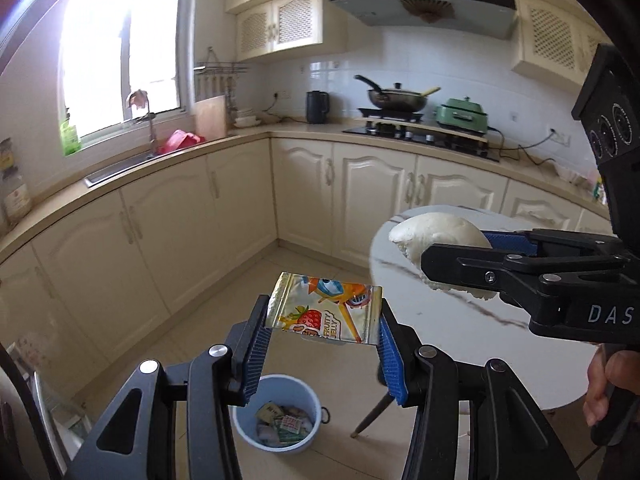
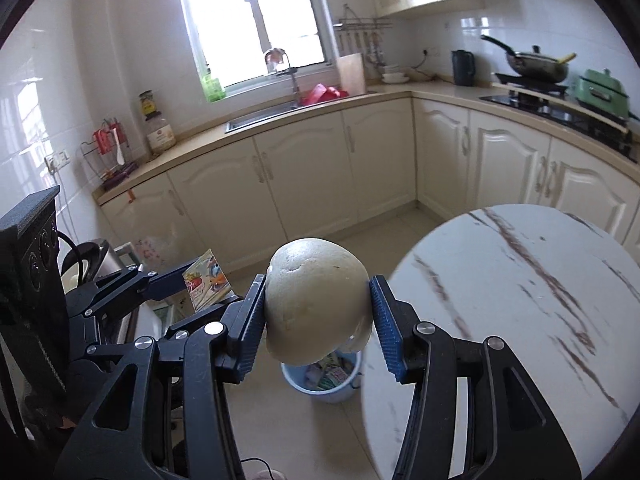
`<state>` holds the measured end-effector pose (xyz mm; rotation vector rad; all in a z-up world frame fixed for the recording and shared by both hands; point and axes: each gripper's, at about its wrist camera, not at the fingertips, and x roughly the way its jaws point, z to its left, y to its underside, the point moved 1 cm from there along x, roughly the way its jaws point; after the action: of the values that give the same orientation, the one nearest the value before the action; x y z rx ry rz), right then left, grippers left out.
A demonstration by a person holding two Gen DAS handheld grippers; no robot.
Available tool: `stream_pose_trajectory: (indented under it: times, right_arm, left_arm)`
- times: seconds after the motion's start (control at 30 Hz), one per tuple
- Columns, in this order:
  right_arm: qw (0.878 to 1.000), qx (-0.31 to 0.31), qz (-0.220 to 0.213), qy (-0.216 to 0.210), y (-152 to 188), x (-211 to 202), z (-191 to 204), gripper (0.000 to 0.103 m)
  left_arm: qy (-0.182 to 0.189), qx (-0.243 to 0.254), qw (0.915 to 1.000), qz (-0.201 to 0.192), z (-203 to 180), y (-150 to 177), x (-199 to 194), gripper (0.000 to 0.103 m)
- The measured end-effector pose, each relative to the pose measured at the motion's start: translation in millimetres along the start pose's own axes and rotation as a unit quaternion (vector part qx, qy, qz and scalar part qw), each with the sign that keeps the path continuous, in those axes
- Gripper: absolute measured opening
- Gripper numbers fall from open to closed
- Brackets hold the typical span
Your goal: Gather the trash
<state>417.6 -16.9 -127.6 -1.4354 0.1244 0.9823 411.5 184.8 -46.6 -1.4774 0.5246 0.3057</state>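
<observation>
Foil jelly wrapper (image 1: 326,312) clamped in the left gripper (image 1: 322,344) and steamed bun (image 2: 318,300) clamped in the right gripper (image 2: 318,320) are mid-carry (transport step), so next position each above the blue bin (image 1: 280,414) and release.

Two wrist fisheye cams, both angled down over the kitchen floor.

Left cam looks along its own fingers toward the stove corner of the counter (image 1: 248,136), bin (image 1: 278,412) close below, round table (image 1: 460,320) edge at right. Right cam faces the sink/window side, table edge near right. Shared: bin, table, counter run, and each cam catches the other gripper.
</observation>
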Motion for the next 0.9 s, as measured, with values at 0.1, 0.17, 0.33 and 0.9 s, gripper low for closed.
stream_pose_trajectory:
  times: [0.1,0.17,0.33,0.9]
  right_arm:
    - [1.000,-0.006,0.018,-0.024,4.2,43.8,28.3,0.048]
    - [0.999,-0.006,0.037,-0.037,10.2,76.9,41.5,0.048]
    - [0.995,0.008,0.090,-0.049,33.0,166.2,51.2,0.049]
    - [0.980,0.095,0.173,-0.011,100.0,346.1,-35.0,0.073]
  left_arm:
    - [-0.022,-0.030,0.9992,0.016,36.9,24.2,-0.1,0.046]
    - [-0.019,-0.056,0.9977,0.033,61.7,43.0,6.3,0.046]
    - [-0.028,-0.097,0.9912,0.086,102.9,93.3,39.3,0.046]
    - [-0.038,-0.210,0.9479,0.236,140.7,212.5,134.7,0.074]
